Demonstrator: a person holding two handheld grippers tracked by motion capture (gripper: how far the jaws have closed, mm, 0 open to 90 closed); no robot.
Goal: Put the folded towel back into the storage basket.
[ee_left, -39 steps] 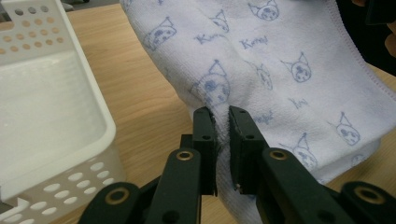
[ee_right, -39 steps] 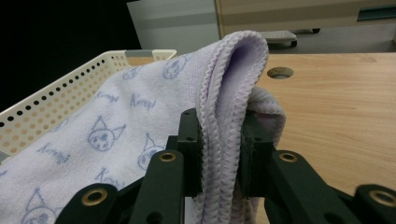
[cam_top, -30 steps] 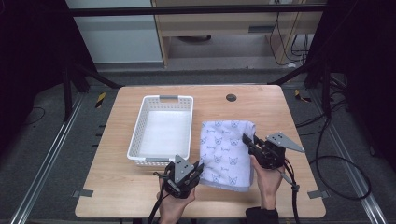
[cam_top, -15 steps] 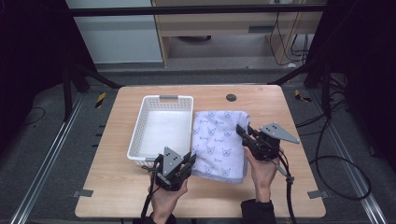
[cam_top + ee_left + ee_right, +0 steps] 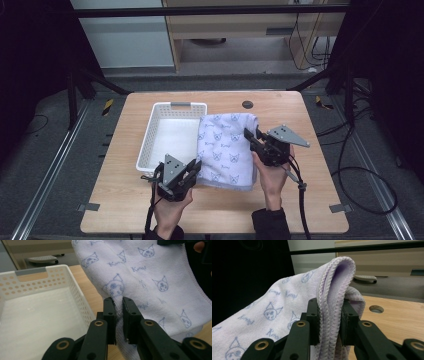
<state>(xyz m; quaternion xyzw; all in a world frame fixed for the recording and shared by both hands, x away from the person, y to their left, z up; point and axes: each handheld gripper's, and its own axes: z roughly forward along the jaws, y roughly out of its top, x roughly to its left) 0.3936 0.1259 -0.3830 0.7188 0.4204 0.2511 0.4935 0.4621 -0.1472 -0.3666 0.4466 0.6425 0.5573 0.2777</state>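
Here my left gripper has its jaws pinched on the near left edge of the cat-print towel, a thin fold of terry caught between them, as the left gripper view shows. My right gripper bites the towel's right side, jaws clamped on a thick doubled hem that rises above them in the right gripper view. The pale lilac towel hangs spread between my two grips, its left edge lying over the right rim of the white perforated basket. The basket sits on the wooden tabletop, left of centre, its grey-tabbed handle at the far end. A round grommet hole sits in the tabletop beyond the towel.
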